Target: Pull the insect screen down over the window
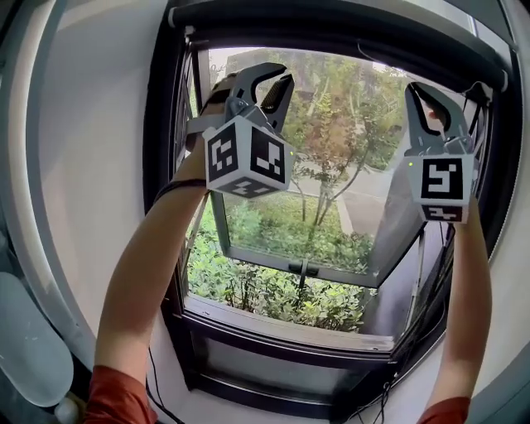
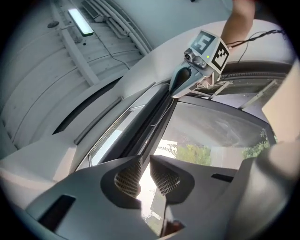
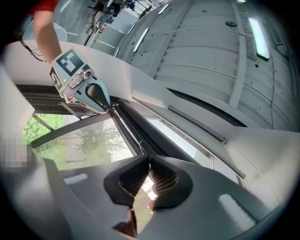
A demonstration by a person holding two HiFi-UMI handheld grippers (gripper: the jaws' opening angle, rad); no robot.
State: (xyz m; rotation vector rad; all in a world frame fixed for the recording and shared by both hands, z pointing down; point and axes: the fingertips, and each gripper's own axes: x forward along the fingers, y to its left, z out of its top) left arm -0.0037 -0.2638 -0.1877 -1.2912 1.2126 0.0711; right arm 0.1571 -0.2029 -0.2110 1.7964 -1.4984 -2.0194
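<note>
You are at the reach-up step. The window (image 1: 161, 166) stands uncovered, with no mesh across its opening, so by my reckoning the insect screen is rolled away inside the dark top housing (image 1: 331, 25) and not yet drawn.

A pale wall (image 1: 99, 124) curves round on both sides of that housing. A ceiling with a strip light (image 2: 80, 21) runs above it. Below it the glass sash (image 1: 331, 271) is swung outward over shrubs and trees.

Your left gripper (image 1: 284, 74) and right gripper (image 1: 414, 89) are held up just under the housing, one toward each end. The left fingers (image 2: 129, 176) stand a narrow slit apart with nothing between them. The right fingers (image 3: 164, 180) are pressed together and empty.

Next you need to find the screen's pull bar under the housing, which I cannot make out for certain in these views. Spread both pairs of fingers, pinch the bar evenly, then draw it straight down so the screen does not skew in its side tracks.
</note>
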